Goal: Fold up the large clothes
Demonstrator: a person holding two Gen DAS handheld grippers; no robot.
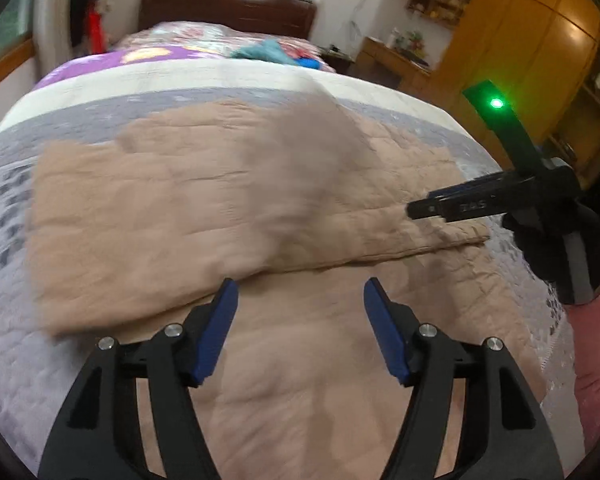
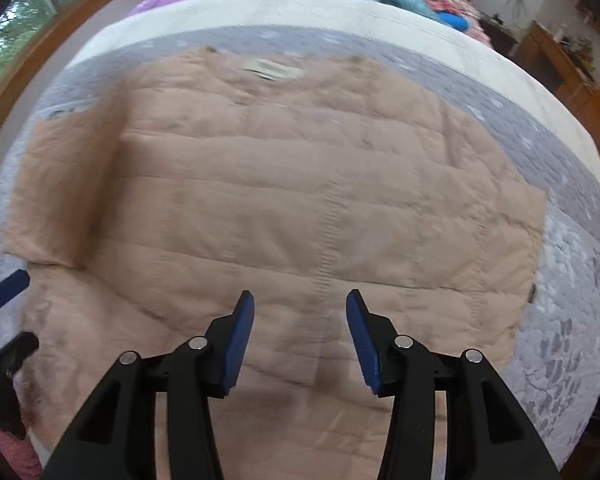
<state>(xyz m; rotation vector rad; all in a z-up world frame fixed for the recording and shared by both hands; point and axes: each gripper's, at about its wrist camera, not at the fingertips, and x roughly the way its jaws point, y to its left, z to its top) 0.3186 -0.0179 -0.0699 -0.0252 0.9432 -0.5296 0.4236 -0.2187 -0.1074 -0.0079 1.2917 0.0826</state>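
Observation:
A large beige quilted jacket [image 2: 292,184] lies flat on the bed, collar label [image 2: 272,68] at the far side. In the left wrist view the jacket [image 1: 204,208] has both sleeves folded across its body. My left gripper [image 1: 300,296] is open and empty, hovering over the jacket's near part. My right gripper [image 2: 300,304] is open and empty above the jacket's lower middle. The right gripper also shows in the left wrist view [image 1: 416,210] at the right, above the sleeve end. The left gripper's fingers [image 2: 8,284] show at the left edge of the right wrist view.
The bed has a grey and white quilted cover [image 1: 100,120] with a purple floral blanket [image 1: 140,56] beyond. Teal and blue clothes [image 1: 272,52] lie farther up the bed. A dark headboard [image 1: 228,8] is at the far end. Wooden cabinets [image 1: 520,40] stand right.

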